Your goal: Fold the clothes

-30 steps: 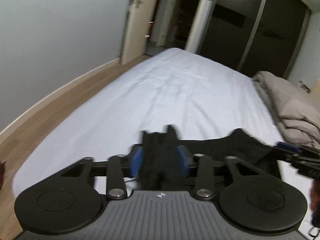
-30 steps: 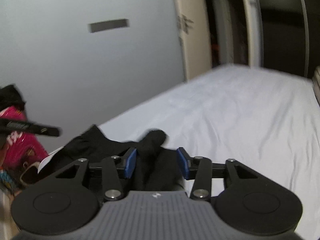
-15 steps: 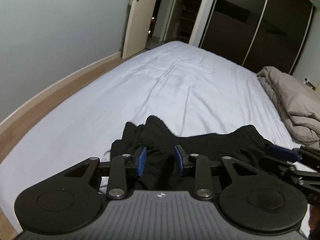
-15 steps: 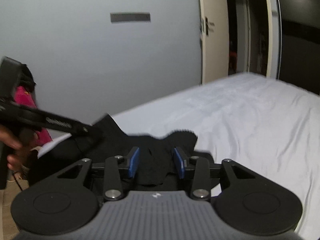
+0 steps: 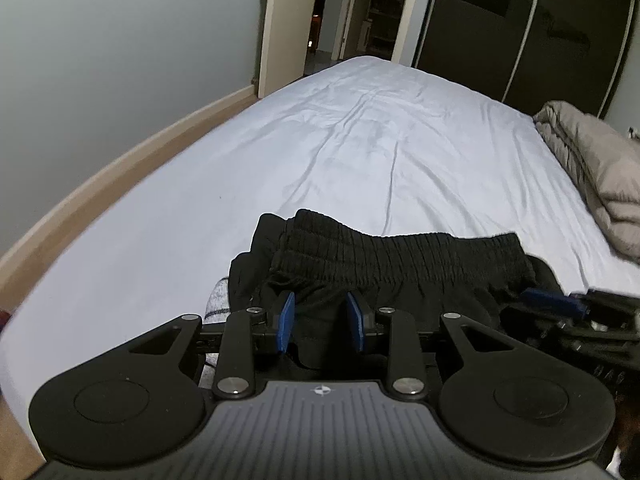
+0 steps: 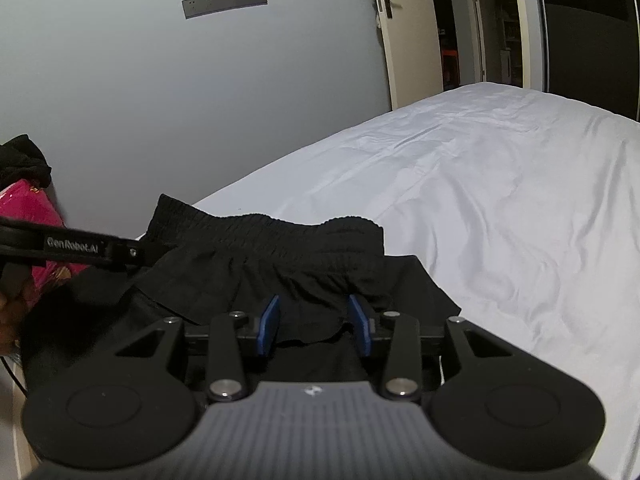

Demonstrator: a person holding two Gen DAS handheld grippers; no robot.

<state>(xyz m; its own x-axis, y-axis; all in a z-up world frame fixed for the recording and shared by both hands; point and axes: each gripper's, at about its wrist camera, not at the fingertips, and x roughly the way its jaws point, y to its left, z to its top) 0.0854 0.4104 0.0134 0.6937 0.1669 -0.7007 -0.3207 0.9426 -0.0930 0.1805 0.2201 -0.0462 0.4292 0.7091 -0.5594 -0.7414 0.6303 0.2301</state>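
Black shorts (image 5: 392, 256) with a gathered elastic waistband lie on the near end of the white bed (image 5: 360, 152), waistband stretched across away from me. My left gripper (image 5: 320, 316) is shut on the cloth near the shorts' left end, and black fabric fills the gap between its blue pads (image 5: 286, 318). My right gripper (image 6: 312, 316) holds the shorts (image 6: 280, 248) near their right end; its jaws are opening with cloth still bunched against both pads. The left gripper's black finger (image 6: 80, 246) reaches in from the left of the right wrist view.
A folded beige duvet (image 5: 592, 168) lies along the bed's right side. A pink item (image 6: 28, 208) with dark cloth (image 6: 20, 160) on top sits at the left by the grey wall. A grey-white garment (image 5: 218, 300) peeks out under the shorts. Wooden floor (image 5: 120, 168) borders the bed's left side.
Both grippers have come down with the shorts. The cloth hung bunched up between the pads before; now it rests on the bed with the waistband spread out.
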